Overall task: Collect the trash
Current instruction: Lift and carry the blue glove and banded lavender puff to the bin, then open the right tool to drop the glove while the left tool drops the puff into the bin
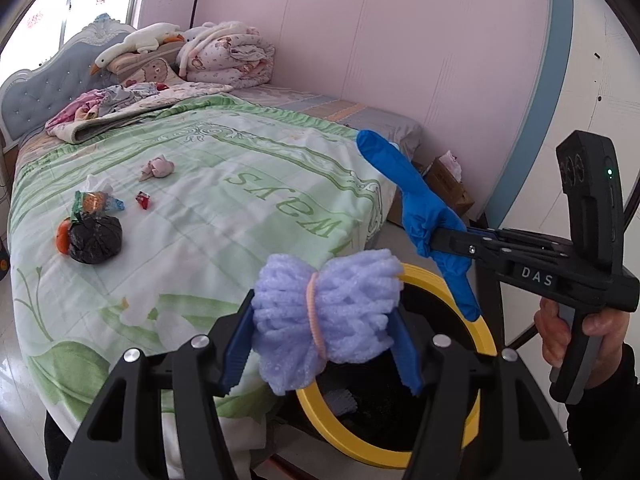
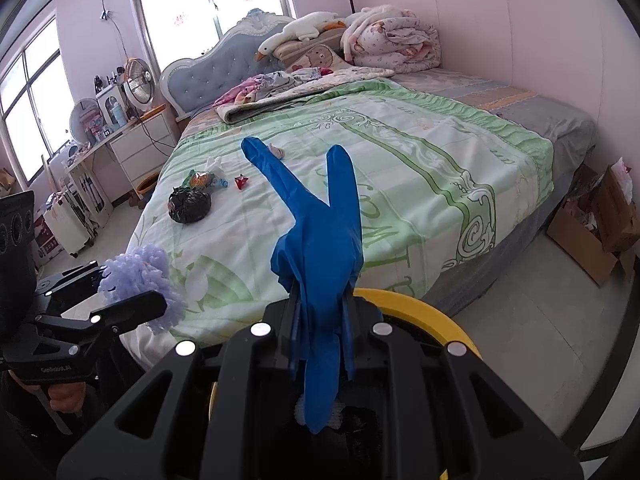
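Hovering off the foot corner of the bed with the green-and-white printed cover [image 1: 208,184], above the round black bin with the yellow rim [image 1: 486,336]. Left gripper [image 1: 324,346] clamped on the lilac foam-net bundle tied with a pink band [image 1: 332,300]; right gripper [image 2: 320,320] pinched narrow on the limp blue rubber glove [image 2: 316,240]. Best centred over the bin mouth before release, glove fingertips hanging inside the rim. Remaining near the bed's left edge: knotted black plastic bag [image 1: 95,242], crumpled wrappers [image 1: 96,202], small red scrap [image 1: 143,200].
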Motion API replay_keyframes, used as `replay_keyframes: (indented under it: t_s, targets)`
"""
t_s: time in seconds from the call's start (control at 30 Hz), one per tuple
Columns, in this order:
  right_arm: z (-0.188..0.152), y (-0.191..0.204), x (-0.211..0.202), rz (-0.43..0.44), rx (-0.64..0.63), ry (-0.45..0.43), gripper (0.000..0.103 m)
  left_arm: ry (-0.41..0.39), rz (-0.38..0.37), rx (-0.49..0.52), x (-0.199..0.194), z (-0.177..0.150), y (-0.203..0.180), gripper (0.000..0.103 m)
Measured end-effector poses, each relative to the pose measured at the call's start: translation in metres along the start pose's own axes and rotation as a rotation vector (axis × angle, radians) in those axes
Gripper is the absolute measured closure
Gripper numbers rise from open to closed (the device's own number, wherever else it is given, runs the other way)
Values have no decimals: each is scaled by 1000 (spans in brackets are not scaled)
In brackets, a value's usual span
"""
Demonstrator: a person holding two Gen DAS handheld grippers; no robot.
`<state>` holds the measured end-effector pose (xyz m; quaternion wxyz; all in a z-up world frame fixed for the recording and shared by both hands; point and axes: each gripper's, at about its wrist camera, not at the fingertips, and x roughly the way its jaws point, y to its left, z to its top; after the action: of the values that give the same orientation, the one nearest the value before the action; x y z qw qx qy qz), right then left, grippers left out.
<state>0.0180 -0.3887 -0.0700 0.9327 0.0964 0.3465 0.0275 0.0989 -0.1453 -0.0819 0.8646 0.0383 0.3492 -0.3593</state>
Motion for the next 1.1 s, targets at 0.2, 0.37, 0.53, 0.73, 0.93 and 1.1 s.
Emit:
replay_keyframes:
  t_s: [0.2, 0.37, 0.53, 0.73, 0.93, 1.1]
  targets:
    - [-17, -14, -3, 11, 33, 23, 86, 49, -34, 10, 17, -8, -14, 46]
    - [-27, -24, 0, 17, 52, 48, 86, 80, -51, 15, 26, -14, -23, 46]
    - [-34, -31, 2, 25, 75, 54, 86, 95, -62, 35, 30, -19, -31, 46]
    - [-33, -36, 0, 23, 92, 54, 81, 90, -74, 54, 28, -19, -35, 45]
    - [-27, -45, -5, 0, 124, 37, 72, 85, -82, 42, 26, -18, -32, 32]
    - [-23, -48, -9, -26, 125, 15, 67, 54, -76, 24, 17, -15, -25, 24]
